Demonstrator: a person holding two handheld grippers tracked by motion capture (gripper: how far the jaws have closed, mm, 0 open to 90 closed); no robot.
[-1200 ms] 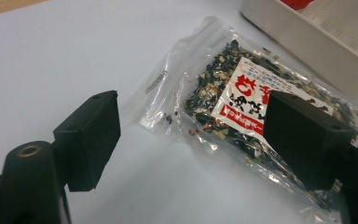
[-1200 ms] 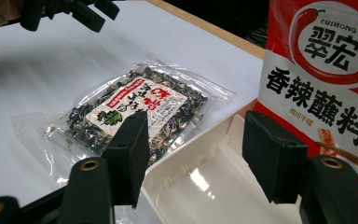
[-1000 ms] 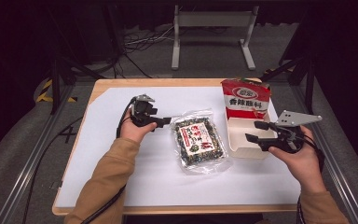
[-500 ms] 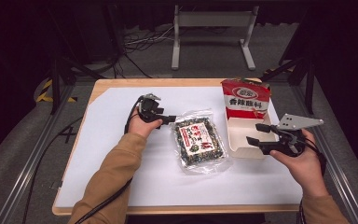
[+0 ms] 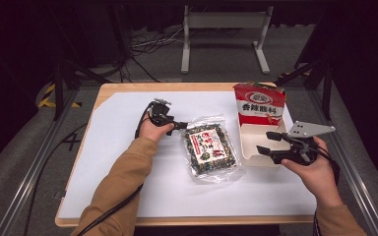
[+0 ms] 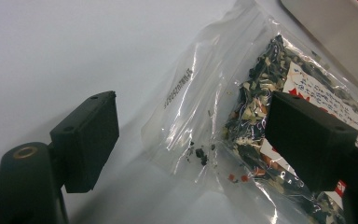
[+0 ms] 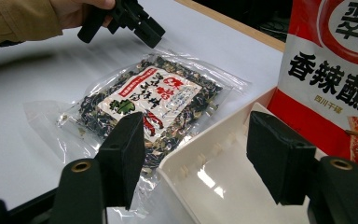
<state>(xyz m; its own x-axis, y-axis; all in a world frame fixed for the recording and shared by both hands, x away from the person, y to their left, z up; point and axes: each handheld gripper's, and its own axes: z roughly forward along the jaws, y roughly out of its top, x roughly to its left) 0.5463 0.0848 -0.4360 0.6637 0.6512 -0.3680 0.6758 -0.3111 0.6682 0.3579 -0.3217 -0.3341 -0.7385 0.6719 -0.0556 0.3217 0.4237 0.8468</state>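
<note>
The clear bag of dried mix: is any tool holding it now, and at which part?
Nothing is held. The left tool stands open around the clear bag's sealed top edge, pads not pressing. The right tool is open too.

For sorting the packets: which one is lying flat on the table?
The clear bag of dark dried bits lies flat; the red packet stands upright in the white tray.

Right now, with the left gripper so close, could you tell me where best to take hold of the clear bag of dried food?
Probably the empty top flap of the clear bag: it is flat, thin film and nearest the open left gripper. Come from the far left, low, one jaw sliding beneath.
</note>
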